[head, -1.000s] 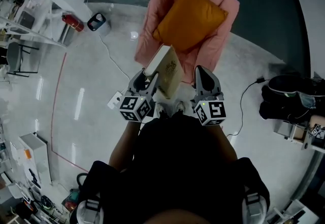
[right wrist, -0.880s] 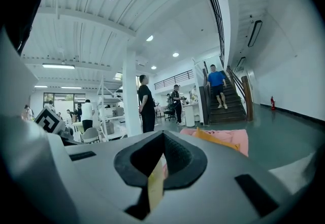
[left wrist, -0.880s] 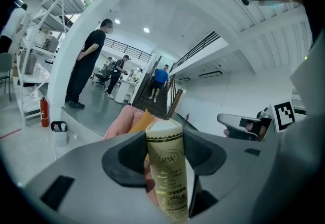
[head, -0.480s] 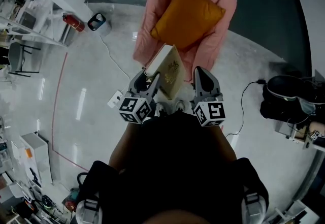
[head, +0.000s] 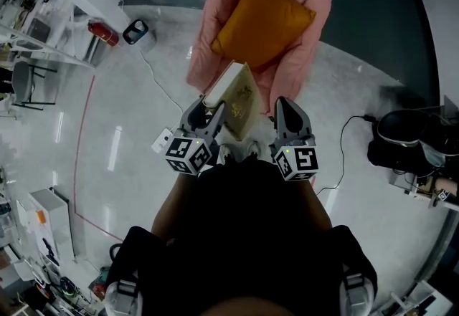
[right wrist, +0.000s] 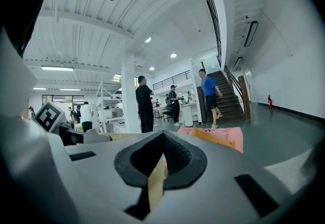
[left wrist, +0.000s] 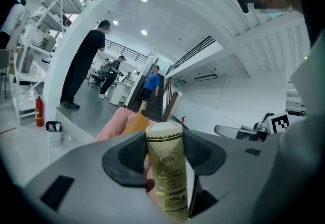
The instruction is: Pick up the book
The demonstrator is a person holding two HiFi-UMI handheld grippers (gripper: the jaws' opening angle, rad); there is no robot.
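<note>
A cream book (head: 238, 98) with gold print stands upright in my left gripper (head: 211, 112), which is shut on it. In the left gripper view its spine (left wrist: 166, 167) rises between the two dark pads of the left gripper (left wrist: 165, 153). My right gripper (head: 287, 108) is just right of the book and apart from it. Its jaws are shut in the right gripper view (right wrist: 161, 164), and a thin pale sliver shows in the slit between them. Beyond both stands a pink armchair (head: 312, 28) with an orange cushion (head: 262, 21).
On the pale floor at left stand a red fire extinguisher (head: 102, 31) and a dark bin (head: 136, 29). A white cable (head: 161, 85) runs to a socket block (head: 163, 141). Black bags (head: 409, 137) lie right. Shelving (head: 29, 28) lines the left. People (left wrist: 84, 68) stand by stairs (right wrist: 226, 96).
Both grippers have drawn a little back from the armchair. The book stays held in the left one.
</note>
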